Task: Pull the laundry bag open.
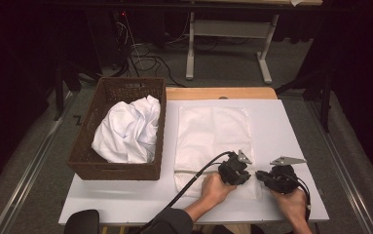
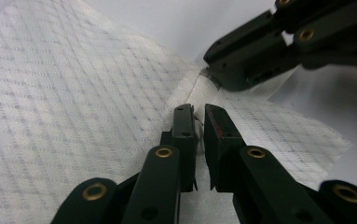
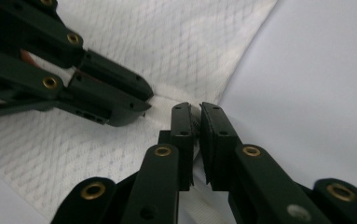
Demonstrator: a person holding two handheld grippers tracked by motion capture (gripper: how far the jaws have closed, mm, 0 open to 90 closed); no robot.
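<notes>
On the table [image 1: 291, 141], white cloth [image 1: 213, 136] lies lengthwise, away from the person.

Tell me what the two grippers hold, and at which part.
Both the left gripper and right gripper pinch the white cloth at its near right corner, side by side.

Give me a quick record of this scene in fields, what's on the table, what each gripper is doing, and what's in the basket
surface: white table
work item: white mesh cloth lying flat on the table
left gripper: fingers shut on a raised fold of the cloth near its right edge
right gripper: fingers shut on the same fold, close beside the left gripper
basket: brown wicker basket at the left edge of the table
basket contents: crumpled white fabric
</notes>
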